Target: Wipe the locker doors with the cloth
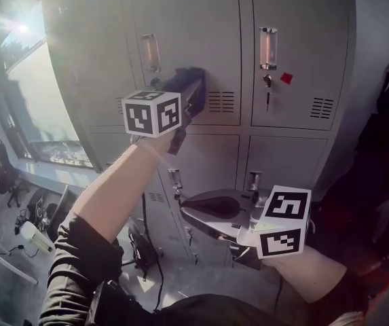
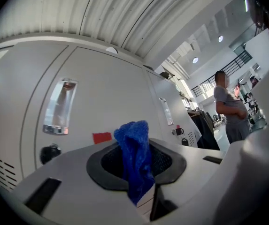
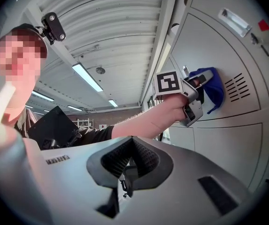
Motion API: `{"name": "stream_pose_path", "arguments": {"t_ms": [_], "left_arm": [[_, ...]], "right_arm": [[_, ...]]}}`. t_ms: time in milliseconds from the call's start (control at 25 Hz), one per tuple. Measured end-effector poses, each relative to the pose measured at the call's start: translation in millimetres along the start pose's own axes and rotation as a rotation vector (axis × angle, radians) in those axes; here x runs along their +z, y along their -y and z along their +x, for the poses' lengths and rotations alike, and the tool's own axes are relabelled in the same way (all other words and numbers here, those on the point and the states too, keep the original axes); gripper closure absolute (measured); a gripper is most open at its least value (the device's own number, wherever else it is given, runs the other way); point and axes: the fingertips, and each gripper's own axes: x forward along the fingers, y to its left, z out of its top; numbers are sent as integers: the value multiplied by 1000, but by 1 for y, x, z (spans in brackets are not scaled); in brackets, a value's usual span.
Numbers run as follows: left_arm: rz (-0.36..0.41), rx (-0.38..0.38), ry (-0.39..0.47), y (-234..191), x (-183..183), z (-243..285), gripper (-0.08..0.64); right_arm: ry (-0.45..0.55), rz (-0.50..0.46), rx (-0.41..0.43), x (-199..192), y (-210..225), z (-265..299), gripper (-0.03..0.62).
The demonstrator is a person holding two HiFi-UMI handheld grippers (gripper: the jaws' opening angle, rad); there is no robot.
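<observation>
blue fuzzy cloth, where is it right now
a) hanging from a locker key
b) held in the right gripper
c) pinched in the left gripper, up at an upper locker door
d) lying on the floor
C: the left gripper view shows the blue fuzzy cloth clamped between the left gripper's jaws, and the head view shows it held up at the grey metal upper locker door. The right gripper is closed on nothing.

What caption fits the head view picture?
Left gripper holds a fuzzy blue cloth against a grey metal locker door; right gripper hangs lower, shut.
</observation>
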Motion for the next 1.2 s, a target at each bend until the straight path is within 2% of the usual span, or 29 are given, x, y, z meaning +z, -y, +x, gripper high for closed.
{"name": "stream_pose_path", "arguments": {"t_ms": [320,520,640,760,1040,1200], "left_arm": [[-25,-139,25,62,3,42,456],[-45,-160,4,68,-10,37,456],[-22,-157,-19,62,-21,18,456],[-5,-133,-23,45,-28,-10,456],[26,-1,-33,-32,-45,-65,456],[-17,62,-30,-70,-54,-80,456]], "right_arm": [[1,19,-102,-8,9,-29,595],[-10,20,-124,-9,7,-32,595],[-14,23,-122,-10,3,-29,595],[-27,29,-109,-14,-1,-17,595],[-62,39,-57,-19,-4,28,595],[-72,52,-56,-23,-4,42,595]]}}
